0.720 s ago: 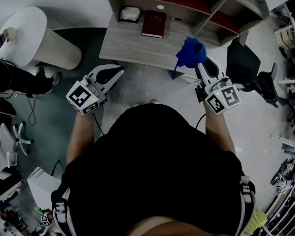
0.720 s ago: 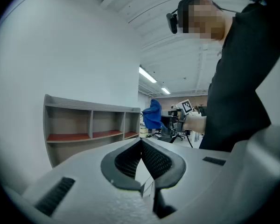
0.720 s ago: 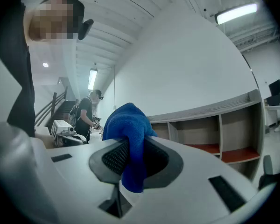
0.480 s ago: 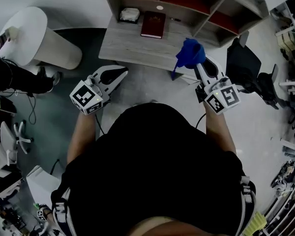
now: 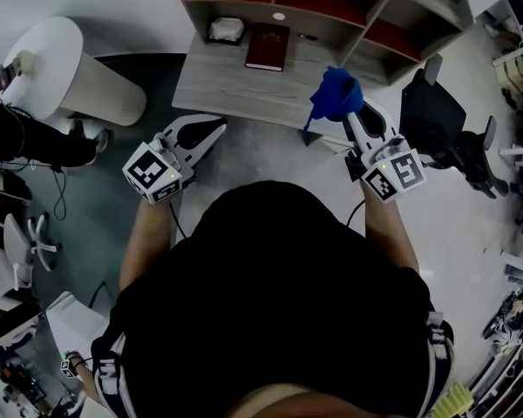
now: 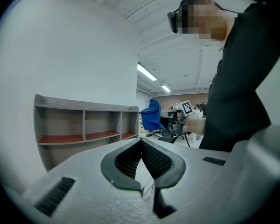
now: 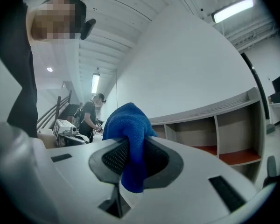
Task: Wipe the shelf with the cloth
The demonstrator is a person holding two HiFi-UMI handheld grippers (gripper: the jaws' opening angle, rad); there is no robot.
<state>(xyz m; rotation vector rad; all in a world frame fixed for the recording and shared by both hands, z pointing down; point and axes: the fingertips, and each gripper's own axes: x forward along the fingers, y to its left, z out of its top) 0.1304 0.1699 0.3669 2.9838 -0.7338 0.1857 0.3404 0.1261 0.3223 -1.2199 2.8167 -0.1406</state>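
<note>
Blue cloth (image 5: 336, 94) hangs bunched at the right gripper (image 5: 343, 116), over the front edge of the wooden shelf unit (image 5: 235, 81), where a dark red book (image 5: 268, 45) lies. Left gripper view: the left gripper (image 6: 141, 143) is pressed together, empty. Right gripper view: jaws clamp the cloth.

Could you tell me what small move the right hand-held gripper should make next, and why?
Probably ease the right hand-held gripper forward and down until the blue cloth lies on the shelf top: its jaws are shut on the cloth, held near the front edge, apparently not yet touching.
</note>
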